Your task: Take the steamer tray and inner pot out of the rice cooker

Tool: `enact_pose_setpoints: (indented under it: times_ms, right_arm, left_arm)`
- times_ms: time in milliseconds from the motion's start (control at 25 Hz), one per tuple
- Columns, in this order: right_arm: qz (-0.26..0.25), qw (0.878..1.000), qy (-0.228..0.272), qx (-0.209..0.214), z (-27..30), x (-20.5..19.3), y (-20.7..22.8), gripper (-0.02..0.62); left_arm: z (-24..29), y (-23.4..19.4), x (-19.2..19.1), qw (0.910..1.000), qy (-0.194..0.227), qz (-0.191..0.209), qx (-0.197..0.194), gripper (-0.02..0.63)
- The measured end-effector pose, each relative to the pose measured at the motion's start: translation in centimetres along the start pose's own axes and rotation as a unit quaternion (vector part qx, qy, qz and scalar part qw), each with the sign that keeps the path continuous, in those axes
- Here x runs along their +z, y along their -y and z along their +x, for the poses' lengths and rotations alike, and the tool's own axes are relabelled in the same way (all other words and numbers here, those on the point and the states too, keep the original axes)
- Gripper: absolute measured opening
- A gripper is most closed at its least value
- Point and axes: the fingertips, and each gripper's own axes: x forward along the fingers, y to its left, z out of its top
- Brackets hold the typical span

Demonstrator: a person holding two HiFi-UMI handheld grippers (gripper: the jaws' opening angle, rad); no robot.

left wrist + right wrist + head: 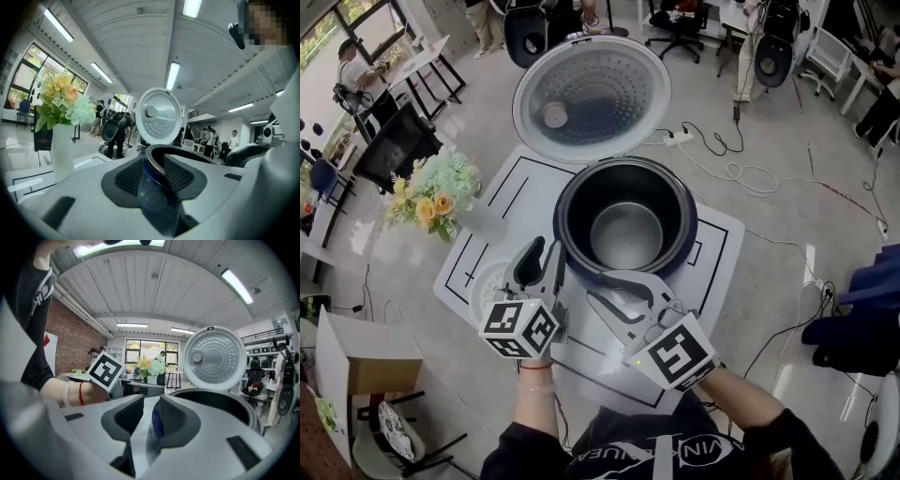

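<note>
so both the left claw (pixel 548 251) and right claw (pixel 595 286) are slack, gripping nothing, just straddling the rice cooker (pixel 567 234) rim, inner pot (pixel 625 234) sitting inside it on the worktop (pixel 712 244)

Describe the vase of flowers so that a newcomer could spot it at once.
Find the white table with black lines, where the open rice cooker stands. To the cooker's left in the head view stands the vase of flowers: a plain white vase holding yellow and pale green blooms, the only plant on the table.

Rice cooker (pixel 686 225) rim behind right tool (pixel 595 284)
</note>
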Motion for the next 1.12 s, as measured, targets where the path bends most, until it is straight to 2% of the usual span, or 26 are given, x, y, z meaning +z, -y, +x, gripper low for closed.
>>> enact_pose_setpoints:
  times_ms: [160,360,520,640,800,1120]
  right_arm:
    - [-0.005,0.999,-0.003,-0.035,-1.0,0.4,3.2,0.101]
    - [-0.012,0.994,-0.029,-0.101,-1.9,-0.2,8.8,0.101]
    - [-0.031,0.985,-0.061,-0.161,-3.1,-1.0,14.0,0.102]
    - [-0.034,0.976,-0.081,-0.201,-3.7,-1.4,17.7,0.104]
    - [-0.003,0.971,-0.109,-0.215,-3.2,-2.7,20.7,0.148]
    - [0.047,0.963,-0.167,-0.208,-2.3,-5.5,23.0,0.164]
  left_arm:
    - [1.0,1.0,0.2,0.9999,-0.01,0.005,-0.008,0.128]
    - [2.2,1.5,0.2,0.9992,-0.031,0.024,-0.002,0.155]
    - [2.9,2.2,0.3,0.9992,-0.036,0.015,0.002,0.166]
    - [3.5,2.5,0.5,0.9984,-0.044,0.031,0.014,0.179]
    - [4.4,2.5,0.0,0.9968,-0.065,0.041,0.023,0.199]
    - [5.1,2.0,-1.3,0.9919,-0.1,0.065,0.042,0.206]
